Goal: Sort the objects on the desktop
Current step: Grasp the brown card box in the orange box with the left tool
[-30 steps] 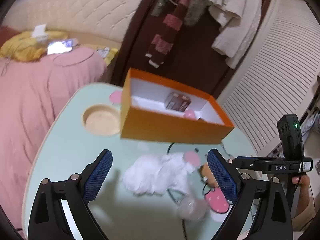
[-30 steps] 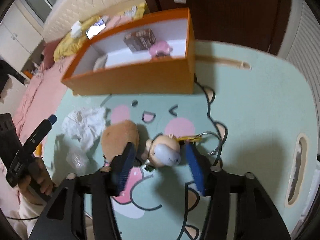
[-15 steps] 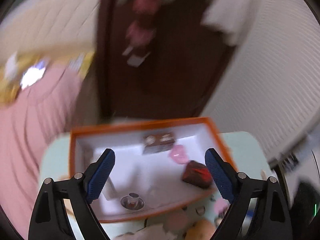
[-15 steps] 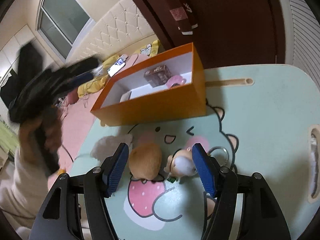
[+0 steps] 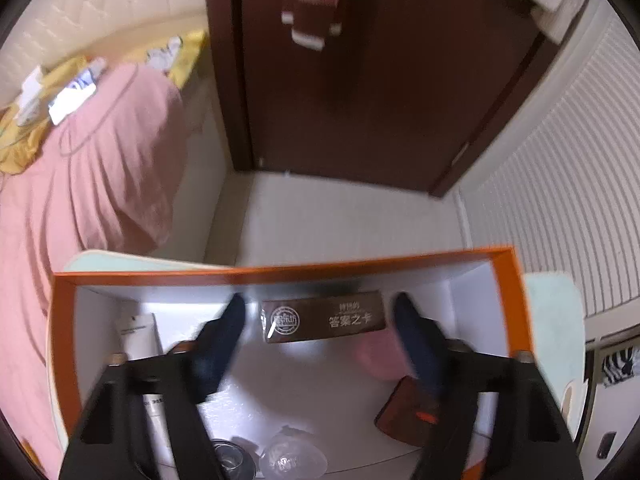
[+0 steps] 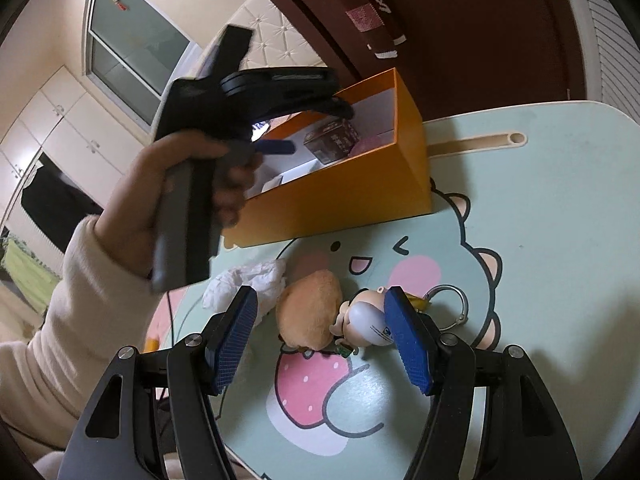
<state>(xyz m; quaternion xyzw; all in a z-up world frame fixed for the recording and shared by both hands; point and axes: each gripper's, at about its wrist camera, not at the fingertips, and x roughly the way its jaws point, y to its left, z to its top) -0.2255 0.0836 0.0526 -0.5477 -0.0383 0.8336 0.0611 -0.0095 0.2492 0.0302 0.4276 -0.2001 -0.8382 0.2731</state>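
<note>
The orange box (image 5: pixel 280 270) with a white inside holds a brown card box (image 5: pixel 322 322), a pink thing (image 5: pixel 378 354), a dark red packet (image 5: pixel 404 412), a white tube (image 5: pixel 138 330), a metal piece (image 5: pixel 234 458) and a clear plastic piece (image 5: pixel 292 456). My left gripper (image 5: pixel 320 344) is open and empty, its fingers inside the box. My right gripper (image 6: pixel 320 336) is open above a tan plush (image 6: pixel 310 316) and a small doll keychain (image 6: pixel 366 322) on the mint table (image 6: pixel 540 320). A crumpled white tissue (image 6: pixel 248 280) lies beside the plush.
The orange box (image 6: pixel 340 200) stands at the table's far side. The hand with the left gripper (image 6: pixel 276 146) hangs over it. A pink bed (image 5: pixel 80 180) is to the left, a dark door (image 5: pixel 380 80) behind, and a groove (image 6: pixel 476 142) runs along the table's far edge.
My left gripper rose from above the tissue and moved forward into the orange box. My right gripper opened wider and lifted back from the plush and doll.
</note>
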